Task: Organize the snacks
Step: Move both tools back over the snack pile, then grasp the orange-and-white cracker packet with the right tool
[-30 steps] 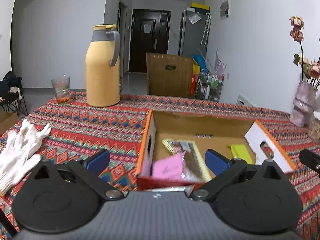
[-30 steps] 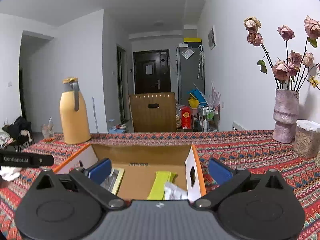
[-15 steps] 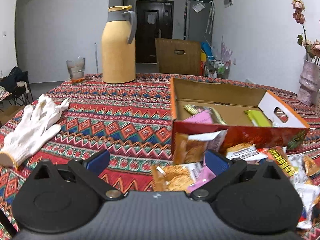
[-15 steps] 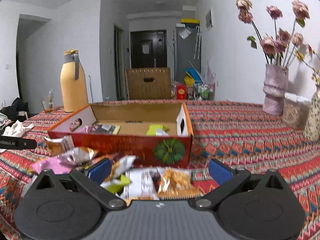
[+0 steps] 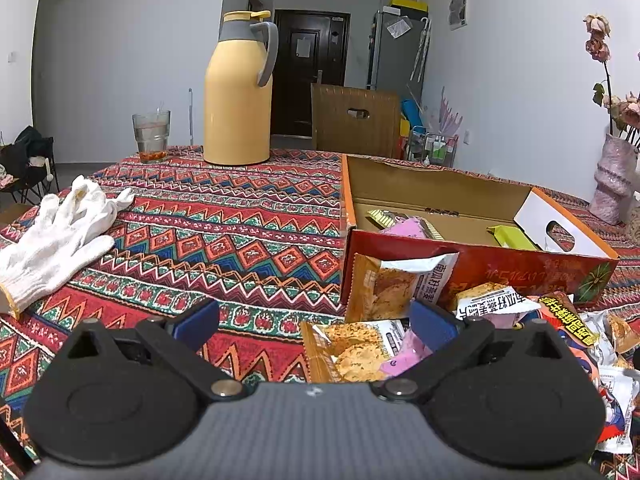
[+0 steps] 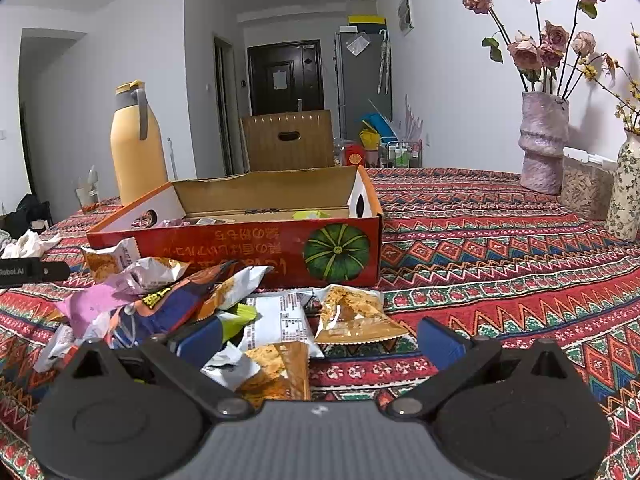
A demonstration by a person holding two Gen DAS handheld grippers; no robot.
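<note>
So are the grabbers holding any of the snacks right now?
No. The left gripper and right gripper are both open, holding nothing. The snack packets lie loose on the tablecloth before the box.

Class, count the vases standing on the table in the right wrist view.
2: a pink vase holding roses at far right, and a floral vase cut by the right edge. Others may sit out of frame.

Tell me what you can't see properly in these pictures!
- Box floor: in the right wrist view, its front wall hides most snacks inside.
- Bottom of the snack pile: both views, the gripper bodies cover it.
- Glass: right wrist view, too small to make out its contents.
- Flowers: left wrist view, cut off by the edge.
</note>
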